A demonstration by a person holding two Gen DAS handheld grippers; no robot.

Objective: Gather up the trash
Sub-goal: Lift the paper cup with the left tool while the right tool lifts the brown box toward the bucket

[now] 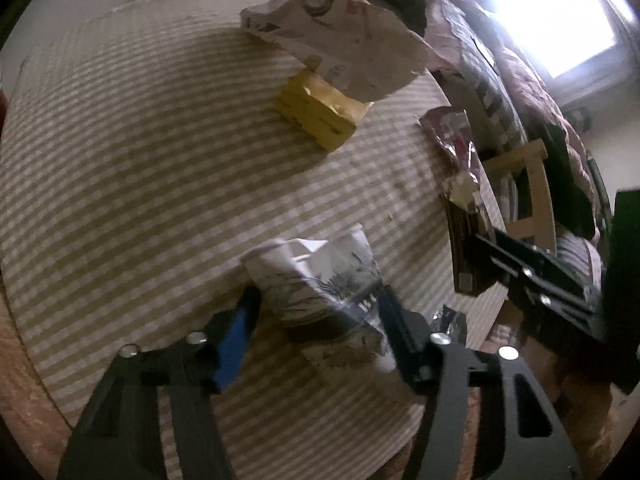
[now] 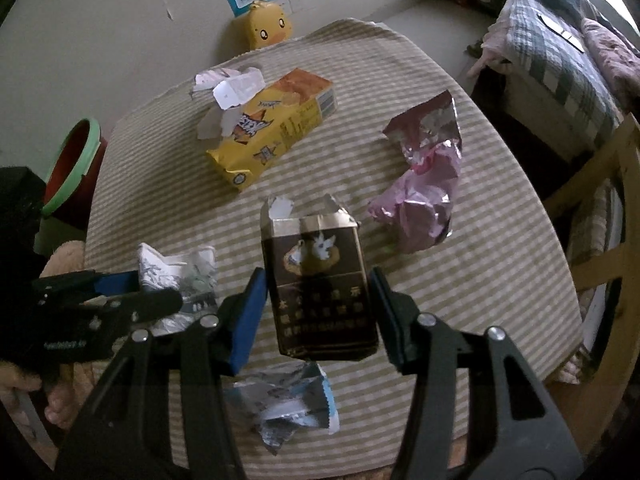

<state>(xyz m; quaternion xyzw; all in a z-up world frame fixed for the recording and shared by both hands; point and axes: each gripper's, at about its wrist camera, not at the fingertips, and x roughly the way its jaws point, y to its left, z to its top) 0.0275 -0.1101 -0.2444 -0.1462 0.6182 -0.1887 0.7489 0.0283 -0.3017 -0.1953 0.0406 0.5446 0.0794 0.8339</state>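
Fingers of my left hand-held gripper (image 1: 316, 312) are clamped on a crumpled paper cup (image 1: 320, 280) just above the striped counter (image 1: 120, 160); my right hand-held gripper (image 2: 318, 304) grips a dark cigarette pack (image 2: 320, 280), upright. Below it lies a foil wrapper (image 2: 288, 412). Farther off sit a pink wrapper (image 2: 420, 200) and yellow box (image 2: 272, 128)

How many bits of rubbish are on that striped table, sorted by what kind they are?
Cardboard boxes: 2, the yellow snack box and the dark cigarette pack
Foil or plastic wrappers: 2, the pink foil wrapper and the blue-white wrapper
Paper cups: 1, the crushed paper cup
Torn paper: 1, the white paper scrap
Total: 6
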